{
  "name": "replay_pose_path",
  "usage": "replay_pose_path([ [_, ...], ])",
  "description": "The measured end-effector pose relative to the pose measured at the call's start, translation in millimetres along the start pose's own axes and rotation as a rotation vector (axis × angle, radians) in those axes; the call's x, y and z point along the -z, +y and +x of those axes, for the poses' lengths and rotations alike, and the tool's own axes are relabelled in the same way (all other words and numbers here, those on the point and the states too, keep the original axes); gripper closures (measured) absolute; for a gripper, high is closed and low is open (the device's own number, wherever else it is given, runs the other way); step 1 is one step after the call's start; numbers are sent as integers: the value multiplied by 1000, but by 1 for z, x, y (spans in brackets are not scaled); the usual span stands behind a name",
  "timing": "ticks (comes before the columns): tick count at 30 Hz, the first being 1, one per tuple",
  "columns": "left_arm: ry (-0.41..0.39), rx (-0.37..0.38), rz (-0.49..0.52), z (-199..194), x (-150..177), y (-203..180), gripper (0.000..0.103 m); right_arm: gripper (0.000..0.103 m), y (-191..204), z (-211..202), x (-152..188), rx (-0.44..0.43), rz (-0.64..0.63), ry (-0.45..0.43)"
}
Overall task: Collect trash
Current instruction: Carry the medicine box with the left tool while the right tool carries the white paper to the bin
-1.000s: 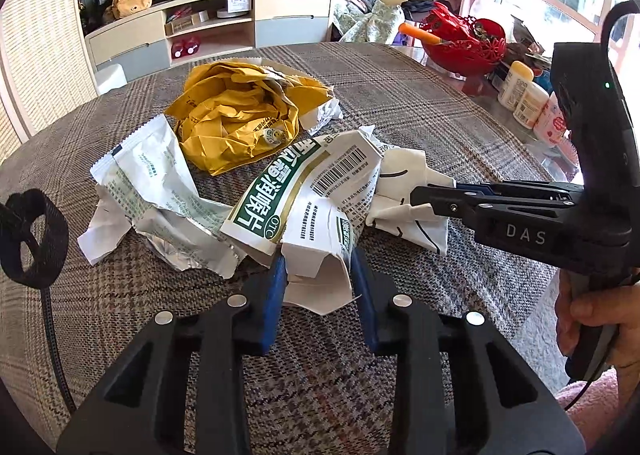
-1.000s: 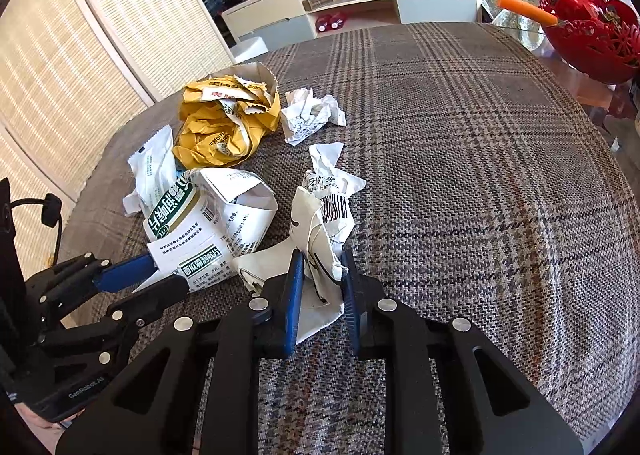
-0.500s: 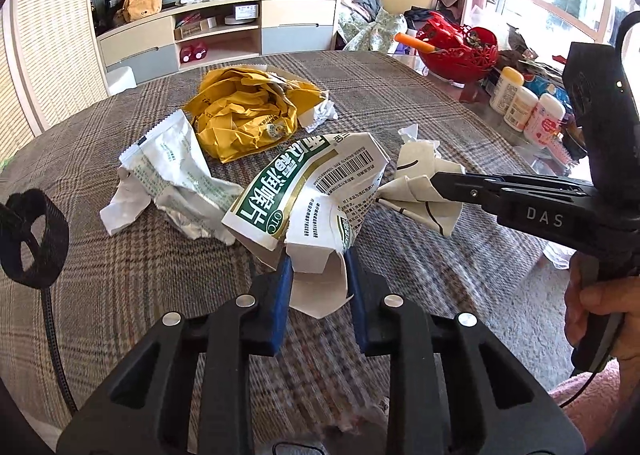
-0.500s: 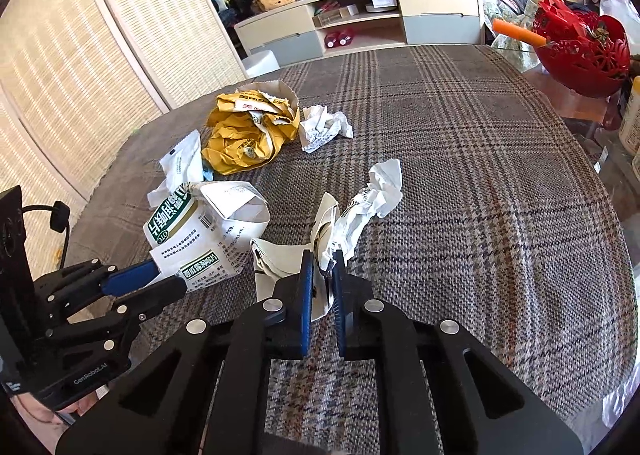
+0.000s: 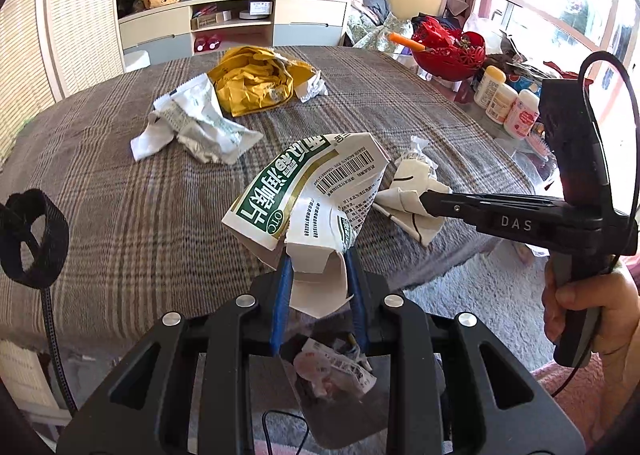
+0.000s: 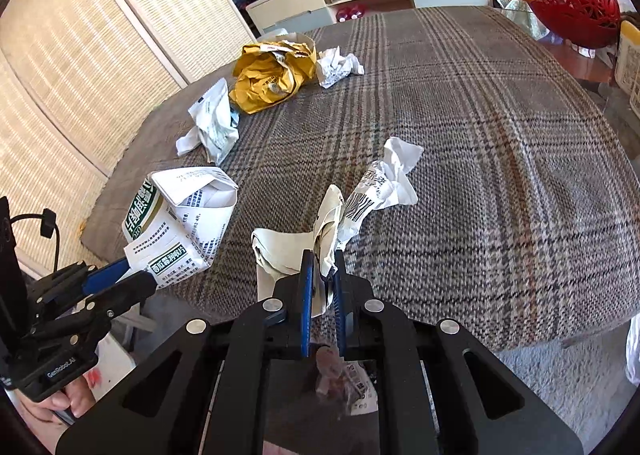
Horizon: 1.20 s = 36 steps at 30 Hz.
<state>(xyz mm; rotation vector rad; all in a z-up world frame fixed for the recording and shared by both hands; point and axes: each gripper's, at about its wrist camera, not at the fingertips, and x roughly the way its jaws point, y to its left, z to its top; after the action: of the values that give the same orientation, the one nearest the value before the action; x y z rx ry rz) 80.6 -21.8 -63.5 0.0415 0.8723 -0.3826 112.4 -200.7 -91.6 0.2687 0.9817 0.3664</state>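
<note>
Cardboard in your left gripper (image 5: pixel 318 271): you have the crushed white-and-green medicine carton (image 5: pixel 308 195) pinched by its torn lower flap; the blue pads press on it from both sides, and the jaws have just been closing onto it.
Paper in your right gripper (image 6: pixel 320 279): the jaws are clamped tight on a crumpled cream-and-white paper wad with a printed barcode strip (image 6: pixel 360 207), which trails forward from the pads.
Landmark: the brown plaid tablecloth (image 6: pixel 480 159) covering the table; every place below is read from its near edge.
Held pieces: both hang at or just past that near edge, the carton to the left of the wad, close beside it without clearly touching.
Bin: below both grippers, off the near edge, you can make out a dark container with a pinkish wrapper (image 5: pixel 332 371) lying inside; its rim is mostly hidden by the gripper bodies.
Step in hand: carrying two pieces off the cloth toward that container, as I judge it.
Next move: bring both loads over the opening, then spread the jaws; the carton is bulky, so centre it first.
Left on the cloth: a crumpled yellow paper bag (image 6: pixel 272 75), a small white paper ball (image 6: pixel 338 67) just beside it, and a torn white-and-green foil pouch (image 6: pixel 212 127), all toward the far left, well apart from your grippers.
</note>
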Motion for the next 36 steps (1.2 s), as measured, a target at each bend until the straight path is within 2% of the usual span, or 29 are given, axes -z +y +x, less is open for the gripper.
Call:
replay_pose_path([
  [6, 20, 9, -6, -2, 16, -7, 78, 88, -1, -2, 13, 0, 17, 5],
  [12, 19, 11, -21, -6, 26, -7, 78, 92, 4, -5, 19, -23, 3, -4],
  [17, 20, 15, -32, -13, 39, -11, 78, 92, 14, -13, 40, -32, -25, -9],
  [22, 30, 22, -39, -16, 57, -17, 78, 92, 9, -22, 65, -35, -15, -14],
  [29, 66, 35, -66, -8, 89, -23, 78, 92, 3, -17, 99, 26, -24, 35],
  [36, 138, 41, -89, 20, 120, -30, 78, 92, -6, -1, 120, 98, 0, 97],
])
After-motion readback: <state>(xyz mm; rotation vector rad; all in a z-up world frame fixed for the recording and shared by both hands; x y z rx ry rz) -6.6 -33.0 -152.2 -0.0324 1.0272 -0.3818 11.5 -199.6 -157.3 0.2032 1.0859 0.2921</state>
